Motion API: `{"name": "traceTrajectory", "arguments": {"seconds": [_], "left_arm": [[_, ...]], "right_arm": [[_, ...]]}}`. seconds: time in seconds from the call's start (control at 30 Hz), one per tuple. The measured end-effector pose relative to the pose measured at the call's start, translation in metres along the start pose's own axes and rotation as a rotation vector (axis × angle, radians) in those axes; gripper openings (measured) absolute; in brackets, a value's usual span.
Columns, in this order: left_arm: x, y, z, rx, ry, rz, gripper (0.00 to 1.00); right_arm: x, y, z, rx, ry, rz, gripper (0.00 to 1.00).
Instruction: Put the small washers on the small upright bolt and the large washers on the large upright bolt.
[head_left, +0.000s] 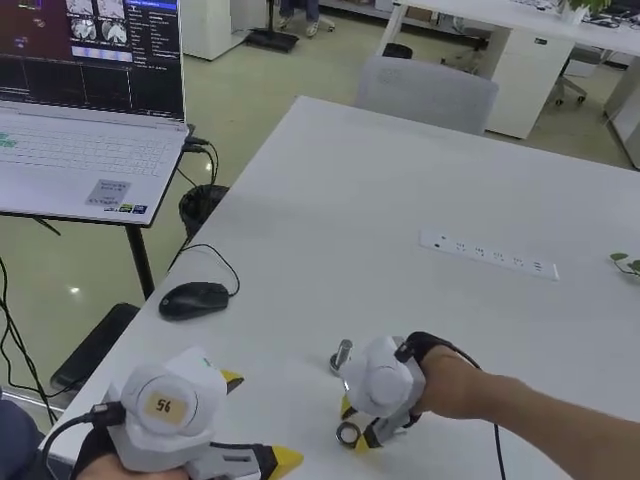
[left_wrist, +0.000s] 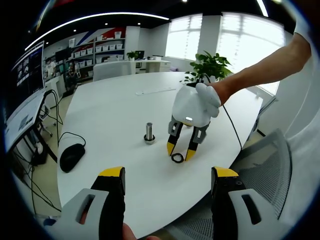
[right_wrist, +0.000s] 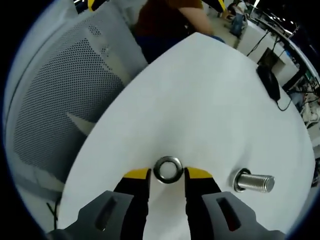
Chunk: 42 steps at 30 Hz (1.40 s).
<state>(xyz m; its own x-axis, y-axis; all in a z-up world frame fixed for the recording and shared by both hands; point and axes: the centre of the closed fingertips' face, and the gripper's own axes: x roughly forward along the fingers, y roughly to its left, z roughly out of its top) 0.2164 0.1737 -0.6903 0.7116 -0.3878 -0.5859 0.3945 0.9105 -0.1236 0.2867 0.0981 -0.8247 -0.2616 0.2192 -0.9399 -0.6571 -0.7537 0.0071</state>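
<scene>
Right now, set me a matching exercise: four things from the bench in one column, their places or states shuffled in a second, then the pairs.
Things:
1. washer
2. bolt
3. mouse
4. left gripper

Places or states:
A. open, holding nothing
B. standing upright on the table
C. lying flat between the fingers of the right gripper
D. near the table's edge, cable attached

Pairs: 1-C, 2-B, 3-D, 4-A

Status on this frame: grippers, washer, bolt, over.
Left gripper open, empty. Right gripper open, straddling washer on table. Bolt upright nearby, nothing between.
</scene>
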Motion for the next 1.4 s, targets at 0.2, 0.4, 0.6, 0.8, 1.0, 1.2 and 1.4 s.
{"name": "traceTrajectory", "arguments": {"seconds": [0.2, 0.4, 0.6, 0.8, 1.0, 1.2, 1.4], "left_arm": [[0.003, -0.002, 0.003, 0.007, -0.003, -0.007, 0.69], [0.0, 0.002, 0.004, 0.004, -0.007, 0.001, 0.69], [-0.002, 0.003, -0.001, -0.003, -0.004, 0.006, 0.69], [-0.002, 0.002, -0.002, -0.008, -0.005, 0.007, 0.69], [-0.002, 0.004, -0.001, -0.006, -0.007, 0.009, 0.69], [-0.001, 0.003, 0.002, -0.004, -0.011, 0.008, 0.69], [0.002, -0.002, 0.002, 0.0, -0.01, -0.001, 0.7]], "right_arm": [[0.0, -0.001, 0.001, 0.101, -0.039, -0.028, 0.24], [-0.001, -0.002, 0.001, 0.231, -0.069, -0.048, 0.23], [-0.01, -0.005, 0.003, 0.299, -0.112, -0.085, 0.23], [-0.022, -0.013, 0.005, 0.355, -0.156, -0.142, 0.23], [-0.041, -0.025, 0.01, 0.377, -0.194, -0.207, 0.23], [-0.064, -0.038, 0.014, 0.369, -0.2, -0.268, 0.23], [-0.082, -0.058, 0.01, 0.382, -0.199, -0.323, 0.23]]}}
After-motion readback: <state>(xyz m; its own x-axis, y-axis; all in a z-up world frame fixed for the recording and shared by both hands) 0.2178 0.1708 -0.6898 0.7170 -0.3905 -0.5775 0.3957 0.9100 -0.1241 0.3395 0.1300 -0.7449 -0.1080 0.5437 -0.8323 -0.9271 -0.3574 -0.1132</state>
